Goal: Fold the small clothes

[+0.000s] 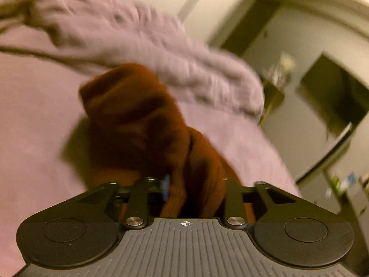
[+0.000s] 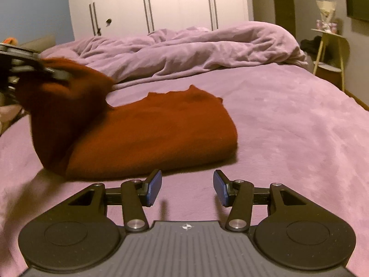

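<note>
Rust-red knit fills the gap between the fingers of the left gripper (image 1: 196, 184): a bunched fold of the sweater (image 2: 147, 129) is pinched there, the jaws partly closed on the cloth, one blue pad just showing at its edge. That close view is blurred and tilted. Only the right wrist view shows the whole garment, lying on the purple bedspread (image 2: 288, 120) with most of its body flat and its left part lifted in a hump under the left gripper (image 2: 34, 67), which enters from the picture's left edge. Nearest in that view, the right gripper (image 2: 187, 190) hangs just short of the sweater's near edge, its jaws about half open with only bare bedspread between the blue pads, touching nothing. Beyond the sweater a crumpled purple duvet (image 2: 196, 48) is heaped across the bed. Farther back stand white wardrobe doors (image 2: 177, 2), and a small side table (image 2: 332, 53) at the right carrying a few small items; no container's contents can be made out.
</note>
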### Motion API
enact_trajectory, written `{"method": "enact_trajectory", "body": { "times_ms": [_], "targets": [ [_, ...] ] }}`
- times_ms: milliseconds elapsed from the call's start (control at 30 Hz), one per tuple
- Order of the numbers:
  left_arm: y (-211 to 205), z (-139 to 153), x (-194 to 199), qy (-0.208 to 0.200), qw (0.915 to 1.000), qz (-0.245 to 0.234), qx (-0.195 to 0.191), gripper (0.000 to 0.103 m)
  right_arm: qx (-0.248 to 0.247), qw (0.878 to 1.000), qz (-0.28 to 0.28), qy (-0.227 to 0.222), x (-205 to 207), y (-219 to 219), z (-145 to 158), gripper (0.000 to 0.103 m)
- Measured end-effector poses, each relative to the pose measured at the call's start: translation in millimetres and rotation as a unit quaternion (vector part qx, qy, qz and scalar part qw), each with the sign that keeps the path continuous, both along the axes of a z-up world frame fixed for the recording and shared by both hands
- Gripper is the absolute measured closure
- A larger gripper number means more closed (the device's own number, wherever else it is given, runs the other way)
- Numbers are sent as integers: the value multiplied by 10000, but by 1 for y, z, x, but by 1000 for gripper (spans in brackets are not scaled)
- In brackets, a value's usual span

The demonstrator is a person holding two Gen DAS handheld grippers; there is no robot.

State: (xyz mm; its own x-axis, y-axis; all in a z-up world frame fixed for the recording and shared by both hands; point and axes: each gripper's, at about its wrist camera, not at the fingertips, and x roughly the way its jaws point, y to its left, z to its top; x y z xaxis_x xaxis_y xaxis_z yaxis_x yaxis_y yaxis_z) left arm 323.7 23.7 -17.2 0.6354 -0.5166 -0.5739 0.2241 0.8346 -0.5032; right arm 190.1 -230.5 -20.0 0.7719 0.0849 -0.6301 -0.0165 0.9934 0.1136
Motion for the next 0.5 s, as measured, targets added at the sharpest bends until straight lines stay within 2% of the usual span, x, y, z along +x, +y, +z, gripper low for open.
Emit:
{"method": "enact_trajectory", "body": {
  "times_ms": [67,100,167,200,233,300,367,433,500],
  "targets": [
    [-17,-24,5,568,9983,-79,34,56,45,10000,-16,-8,-1,-3,1,54],
    [-17,-28,0,625,9980,-35,-92,55,41,10000,-6,-35,-1,-5,3,54],
    [-5,-25,-19,431,9984,-12,-360,48,61,9999,28,-86,-2,-8,7,54],
    [5,-21,-30,311,9985,102,-439,42,87,9999,61,-93,-1,-10,8,54],
    [18,-17,-41,156,9985,233,-460,40,146,9998,125,-76,2,-12,9,54],
    [40,-12,-57,-32,9979,562,-324,39,321,9992,248,-38,11,-12,8,54],
    [56,-12,-62,-62,9955,939,71,39,607,9975,352,-2,26,-7,11,54],
    [66,-21,-59,174,9927,1138,372,39,1106,9927,480,29,43,-1,16,54],
    [67,-32,-56,392,9930,1063,321,39,1511,9864,632,88,64,8,23,54]
  ]
}}
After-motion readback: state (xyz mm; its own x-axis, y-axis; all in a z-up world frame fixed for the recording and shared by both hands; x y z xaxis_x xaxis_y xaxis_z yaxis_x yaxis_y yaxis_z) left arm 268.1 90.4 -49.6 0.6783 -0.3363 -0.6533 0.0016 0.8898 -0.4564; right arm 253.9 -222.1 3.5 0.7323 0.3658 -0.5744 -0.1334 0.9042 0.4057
